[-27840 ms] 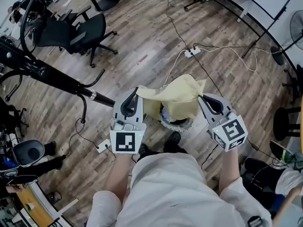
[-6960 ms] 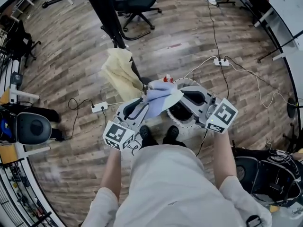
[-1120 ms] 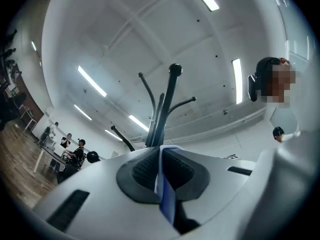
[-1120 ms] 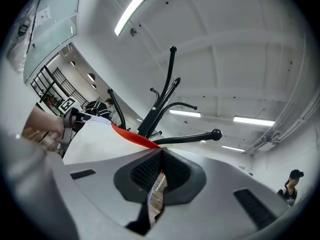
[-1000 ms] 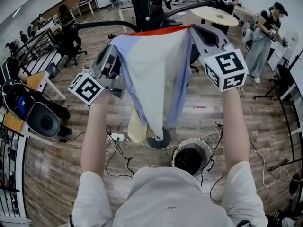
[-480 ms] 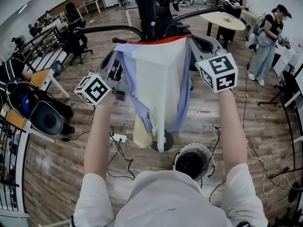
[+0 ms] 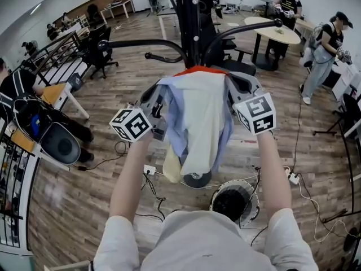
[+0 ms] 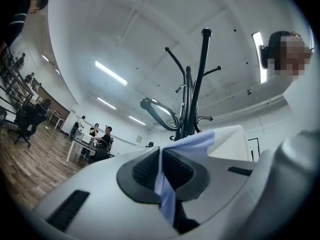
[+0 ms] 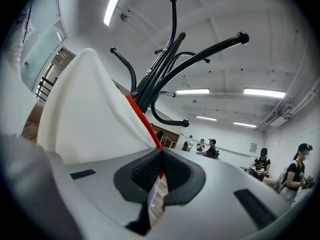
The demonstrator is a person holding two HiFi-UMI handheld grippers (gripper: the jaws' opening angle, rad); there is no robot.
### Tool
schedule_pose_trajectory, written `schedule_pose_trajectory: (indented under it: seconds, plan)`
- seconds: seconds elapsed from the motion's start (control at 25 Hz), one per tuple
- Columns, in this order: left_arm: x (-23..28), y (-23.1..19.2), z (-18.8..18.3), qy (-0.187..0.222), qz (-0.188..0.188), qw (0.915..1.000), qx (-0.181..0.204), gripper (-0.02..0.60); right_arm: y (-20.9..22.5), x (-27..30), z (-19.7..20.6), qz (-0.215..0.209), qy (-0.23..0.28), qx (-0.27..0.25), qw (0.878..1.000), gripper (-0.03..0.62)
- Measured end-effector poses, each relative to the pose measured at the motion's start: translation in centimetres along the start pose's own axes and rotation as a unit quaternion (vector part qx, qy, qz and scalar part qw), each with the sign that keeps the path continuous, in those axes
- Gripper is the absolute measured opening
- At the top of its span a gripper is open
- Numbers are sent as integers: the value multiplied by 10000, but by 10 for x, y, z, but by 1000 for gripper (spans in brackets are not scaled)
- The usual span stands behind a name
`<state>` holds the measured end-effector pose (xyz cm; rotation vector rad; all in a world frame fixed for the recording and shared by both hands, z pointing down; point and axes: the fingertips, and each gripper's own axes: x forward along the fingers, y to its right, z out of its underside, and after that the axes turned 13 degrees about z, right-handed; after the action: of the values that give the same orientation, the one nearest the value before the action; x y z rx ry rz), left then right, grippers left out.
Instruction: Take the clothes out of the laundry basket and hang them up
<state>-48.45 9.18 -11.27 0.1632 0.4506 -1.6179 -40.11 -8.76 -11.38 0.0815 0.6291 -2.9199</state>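
Observation:
A white and pale blue garment with a red edge (image 7: pixel 198 120) hangs spread between my two grippers in front of the black coat stand (image 7: pixel 189 21). My left gripper (image 7: pixel 159 99) is shut on its blue edge (image 8: pixel 186 146). My right gripper (image 7: pixel 228 86) is shut on its red-trimmed edge (image 9: pixel 141 116). A yellow cloth (image 7: pixel 172 167) hangs behind and below the garment. The round laundry basket (image 7: pixel 234 201) stands on the floor by my feet. The stand's curved arms (image 9: pixel 205 51) rise just beyond both grippers.
The stand's round base (image 7: pixel 197 179) sits on the wood floor, with cables and a power strip (image 7: pixel 149 170) nearby. A round table (image 7: pixel 273 30) and standing people (image 7: pixel 327 38) are at the right; office chairs (image 7: pixel 98 52) and desks at the left.
Both grippers have come down and toward me with the garment, from above the stand's arms to below its hooks. The garment now hangs shorter and more bunched.

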Motion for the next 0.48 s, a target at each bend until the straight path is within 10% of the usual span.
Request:
schedule_pose_trajectory:
  seconds: [0.48]
  plan:
    - [3, 24, 63, -893, 154, 9958, 86, 25, -40, -17, 39, -707, -298, 835, 9936, 6]
